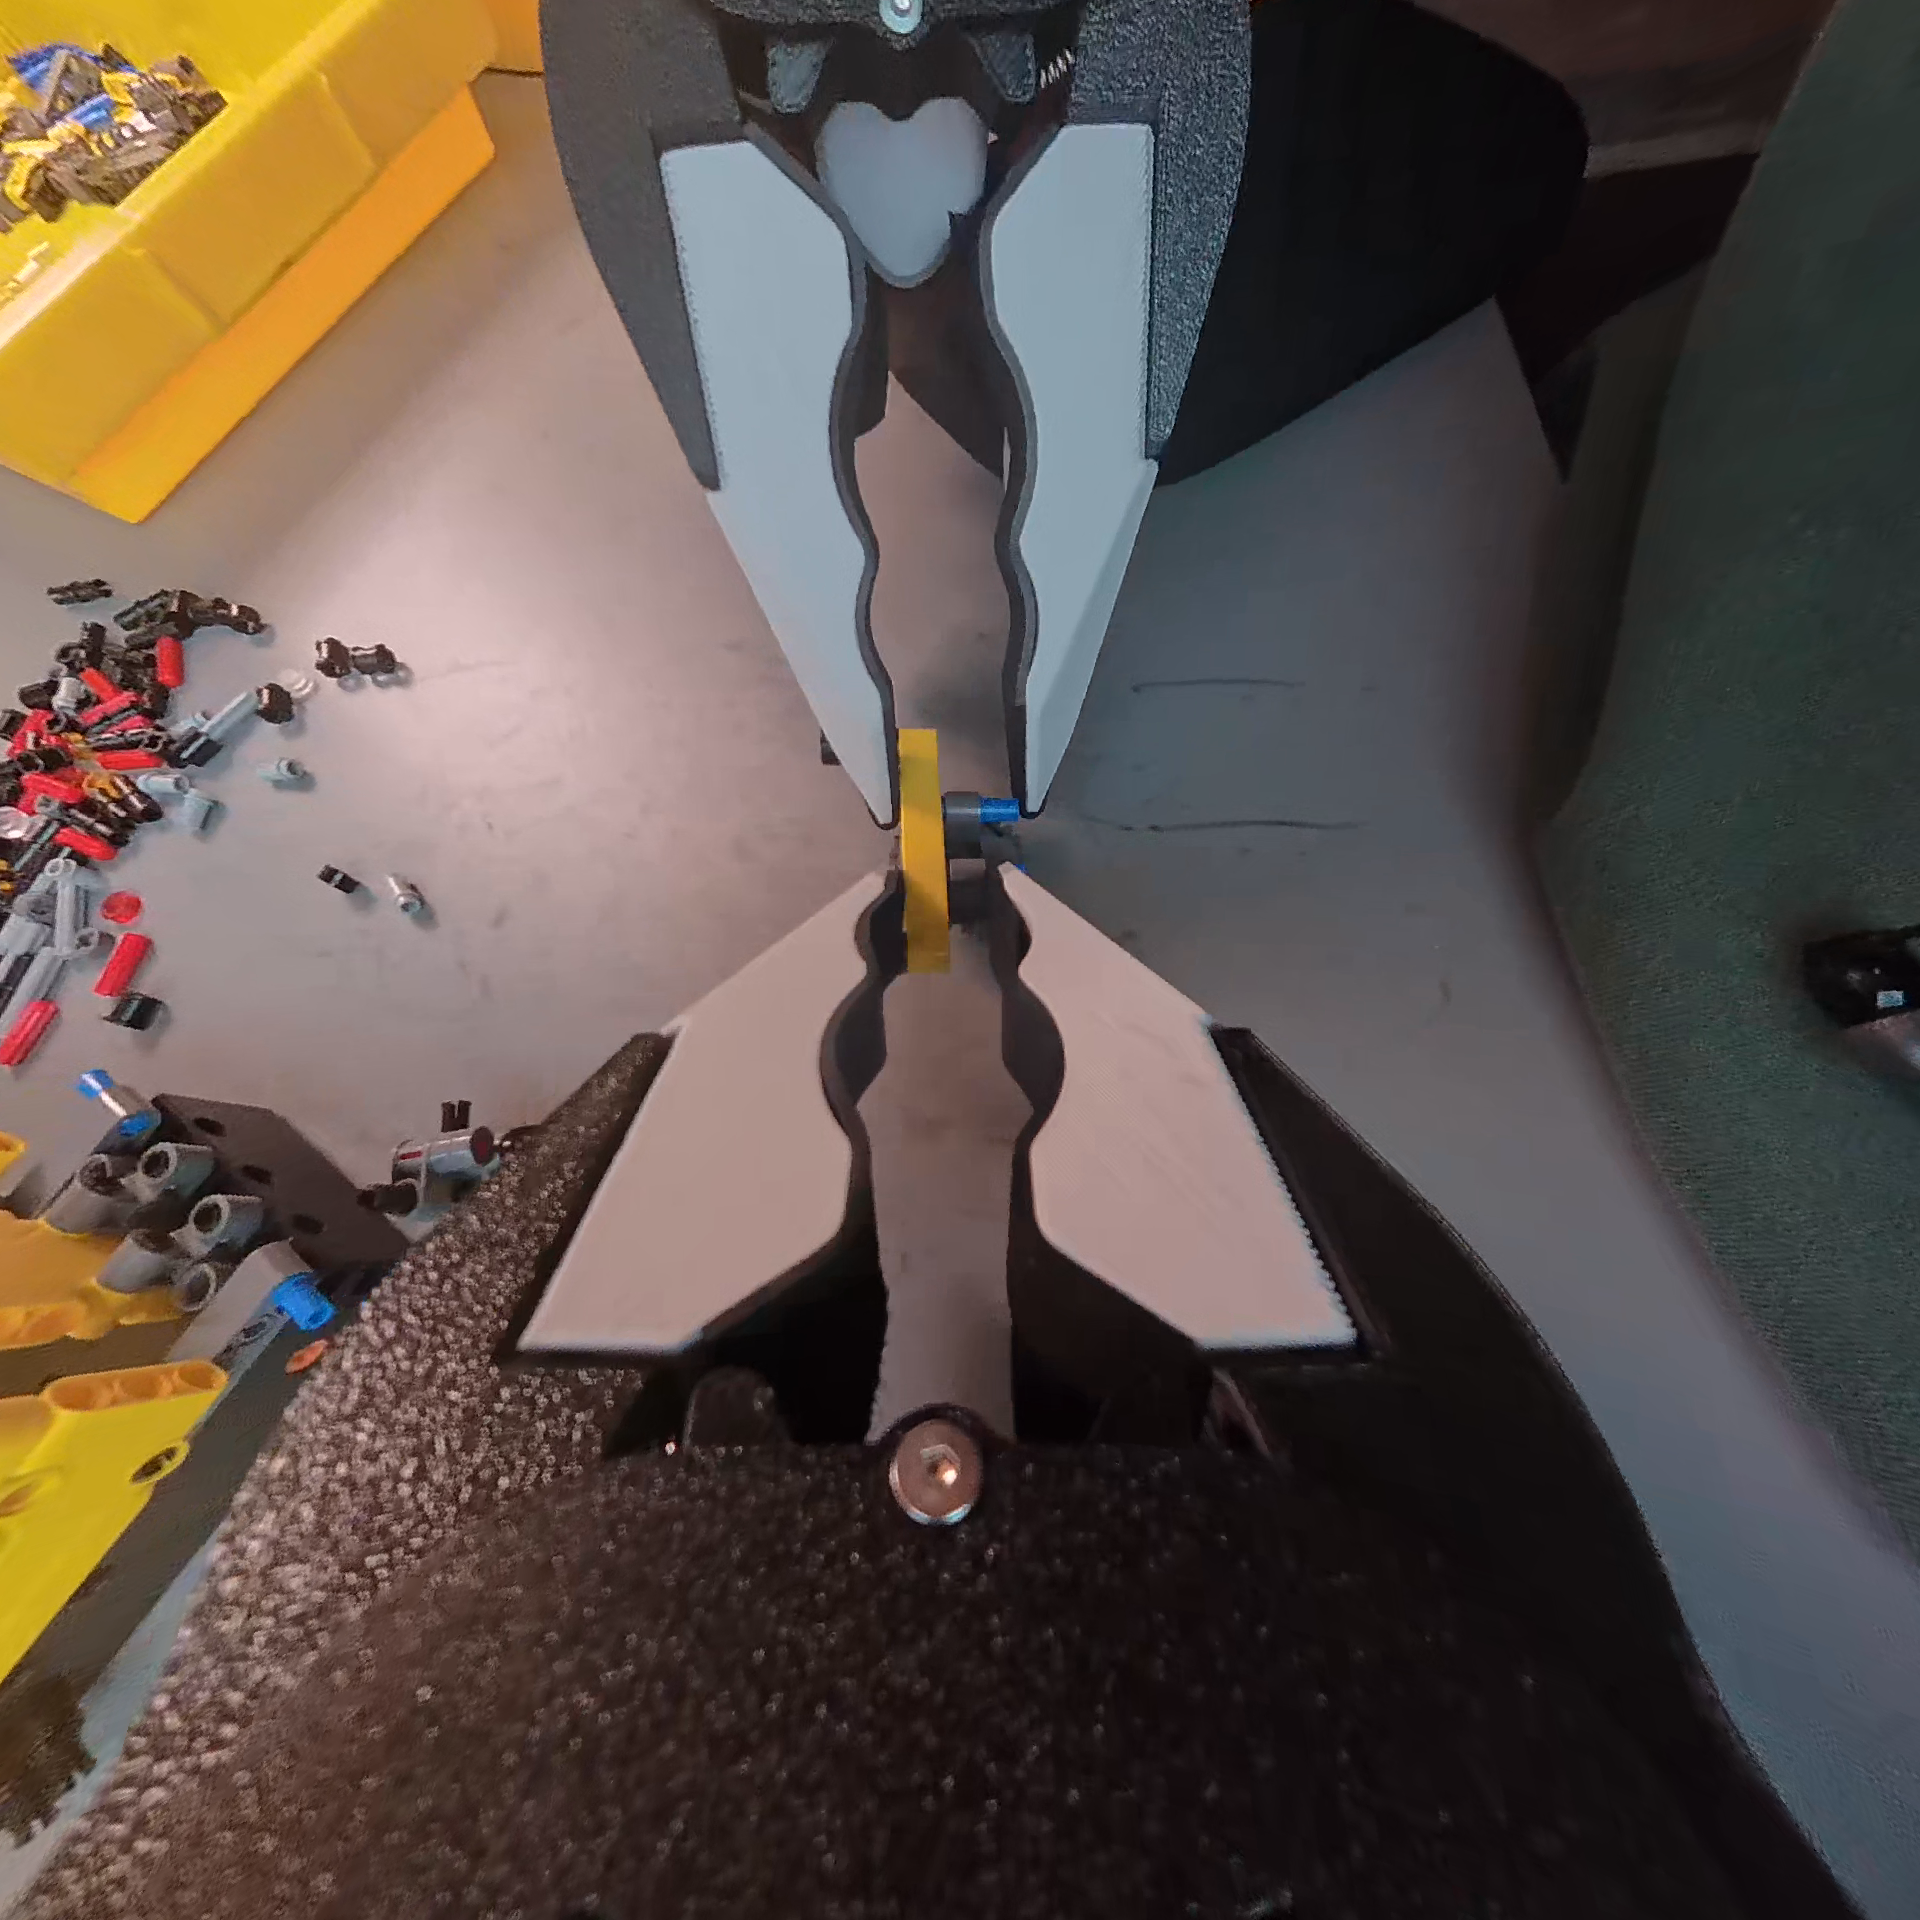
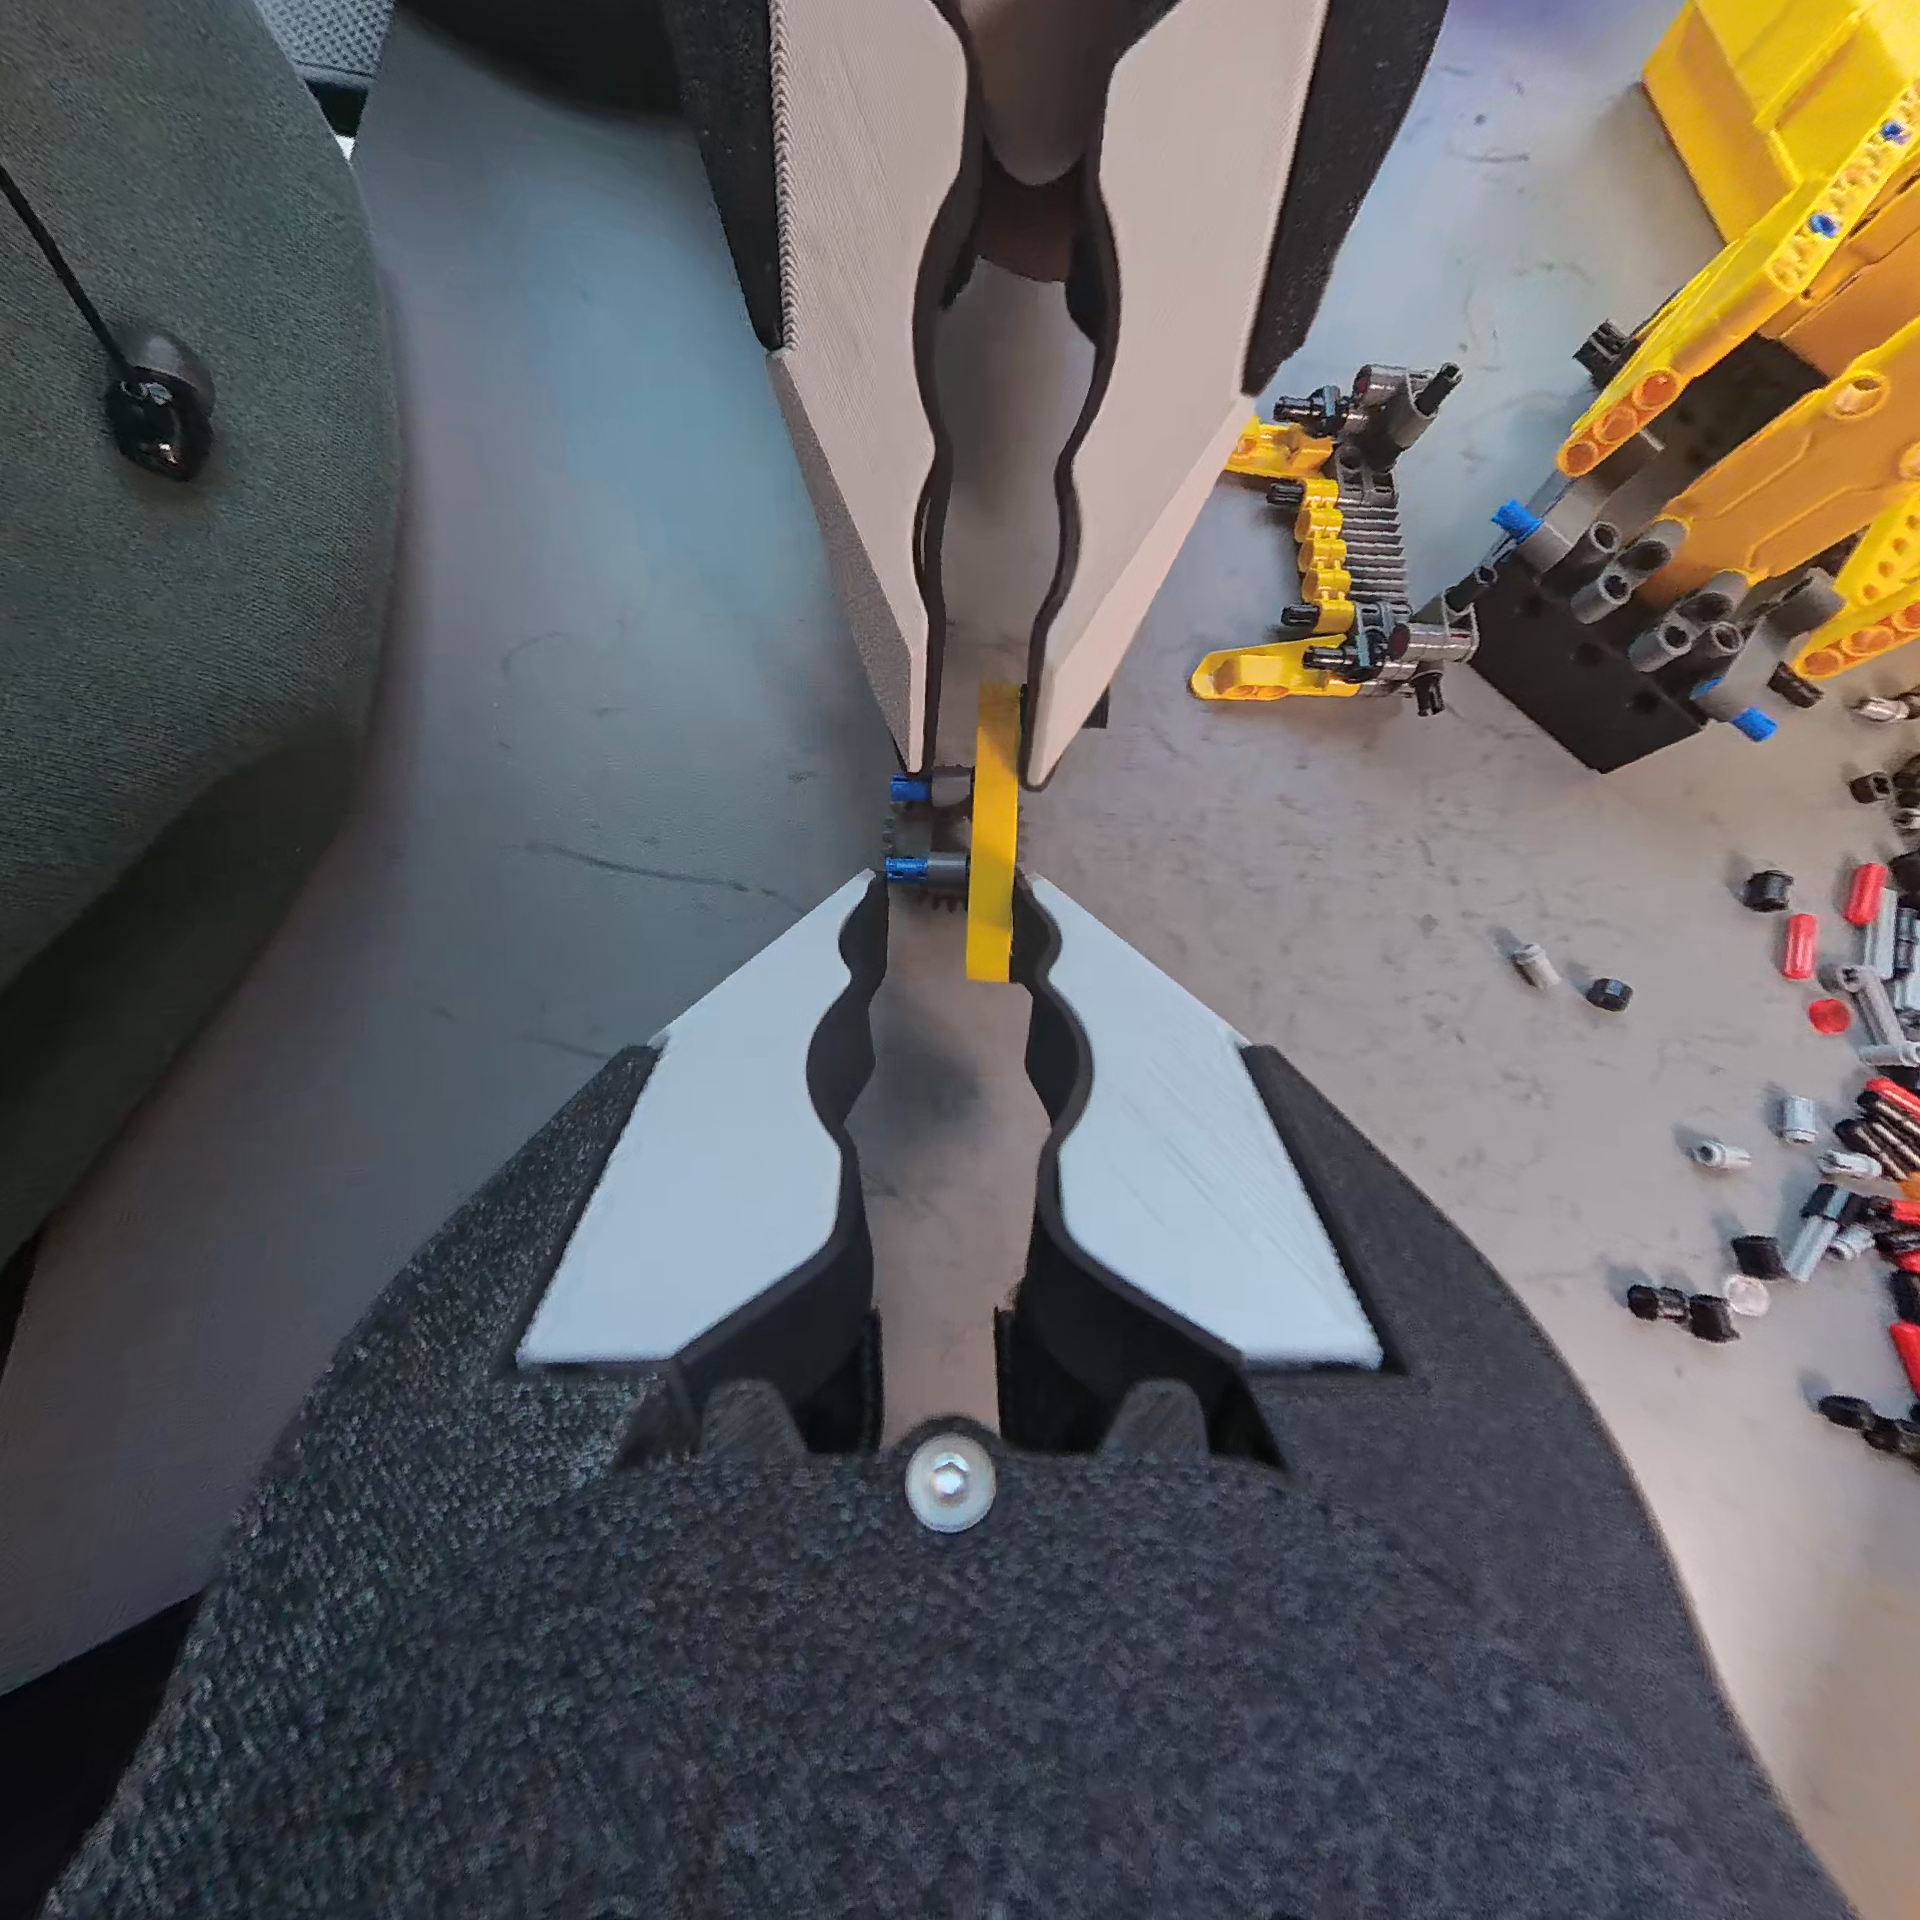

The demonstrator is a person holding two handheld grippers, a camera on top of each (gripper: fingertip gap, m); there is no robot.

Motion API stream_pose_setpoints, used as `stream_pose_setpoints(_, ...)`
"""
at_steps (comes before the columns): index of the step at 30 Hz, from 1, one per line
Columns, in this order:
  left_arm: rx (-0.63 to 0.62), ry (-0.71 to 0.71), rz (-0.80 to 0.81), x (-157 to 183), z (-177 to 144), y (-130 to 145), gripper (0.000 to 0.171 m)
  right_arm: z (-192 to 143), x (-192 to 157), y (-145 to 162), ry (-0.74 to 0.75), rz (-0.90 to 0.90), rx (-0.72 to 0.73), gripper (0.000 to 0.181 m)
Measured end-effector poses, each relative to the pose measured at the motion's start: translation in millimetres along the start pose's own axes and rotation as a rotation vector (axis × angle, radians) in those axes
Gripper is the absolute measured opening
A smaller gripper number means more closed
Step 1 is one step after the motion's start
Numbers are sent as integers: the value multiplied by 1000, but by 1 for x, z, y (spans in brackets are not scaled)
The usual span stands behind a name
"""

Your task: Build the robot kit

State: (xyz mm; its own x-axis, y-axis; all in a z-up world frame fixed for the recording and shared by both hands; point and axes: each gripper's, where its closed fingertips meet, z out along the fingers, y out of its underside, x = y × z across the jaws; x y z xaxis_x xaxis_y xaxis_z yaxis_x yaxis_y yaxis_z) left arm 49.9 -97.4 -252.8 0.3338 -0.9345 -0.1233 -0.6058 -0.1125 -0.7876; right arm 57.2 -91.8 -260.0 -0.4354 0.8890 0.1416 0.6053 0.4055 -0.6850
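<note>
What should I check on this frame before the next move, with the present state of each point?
1. Left tool closed on the yellow beam: ok.
2. Right tool closed on the same piece, seen as: ok.
3. Blue pins seated in their grey connectors: cannot tell.
4. Piece held above the grey table, not resting on it: ok.
5. Loose small parts lie apart from both tools: ok.

The two grippers meet tip to tip over the table [image 1: 1299,644], both closed on one flat beam [image 1: 923,852] standing on edge between their fingers. In the left wrist view the left gripper [image 1: 940,883] points up from below and the right gripper [image 1: 956,816] comes down from above. Two connector pins [image 2: 920,826] jut from the beam's face, toward the right finger there and the left finger in the right wrist view. Left of the left gripper's fingers lies a scatter of loose pins [image 1: 94,748], with an open parts box [image 1: 208,229] beyond it. Right of the right gripper's [image 2: 951,883] fingers stands a partly built model [image 2: 1704,540], a toothed rack assembly [image 2: 1340,561] just before it.
</note>
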Motion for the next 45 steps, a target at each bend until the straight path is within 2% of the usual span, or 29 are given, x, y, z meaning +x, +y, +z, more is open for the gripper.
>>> stream_pose_setpoints(12, -11, 35, -59, 0, 0, 1, 13, 0, 0, 0, -20, -11, -4, 22)
stream_pose_setpoints(14, 0, 36, -69, -1, -1, 0, 6, 0, 0, -1, -25, -12, -2, 22)
stream_pose_setpoints(18, 4, 47, -84, -1, -1, 1, 6, 0, 0, -1, -26, 4, -2, 23)
stream_pose_setpoints(22, 24, 110, -133, 1, -2, 2, 9, 0, -2, -1, -50, 16, 6, 23)
stream_pose_setpoints(23, 21, 116, -141, 1, -4, 3, 9, 0, -2, -2, -63, 33, 7, 23)
stream_pose_setpoints(25, 40, 116, -101, 1, -9, 0, 24, -3, -3, -4, -118, 100, 18, 23)
stream_pose_setpoints(27, 28, 79, -25, 1, -11, 0, 25, -8, -6, -7, -203, 209, 43, 23)
stream_pose_setpoints(31, 22, 32, 57, 5, -8, -6, 10, -17, -10, -15, -386, 412, 103, 22)
stream_pose_setpoints(34, 14, 56, -68, 2, -6, -5, 10, -20, -4, -16, -431, 530, 146, 23)
stream_pose_setpoints(36, -6, 131, -238, 2, -4, 2, 9, -19, 5, -13, -323, 451, 140, 26)
stream_pose_setpoints(38, -16, 201, -382, 3, -1, 5, 9, -28, 12, -19, -216, 334, 165, 35)
stream_pose_setpoints(40, -28, 274, -498, 5, 2, 6, 10, -37, 8, -28, -147, 183, 155, 36)
stream_pose_setpoints(43, -16, 358, -611, 4, 5, 2, 10, -32, -4, -25, -71, -18, 18, 28)
stream_pose_setpoints(45, -12, 401, -654, 3, 6, 0, 10, -23, -5, -20, -34, -85, -52, 19)
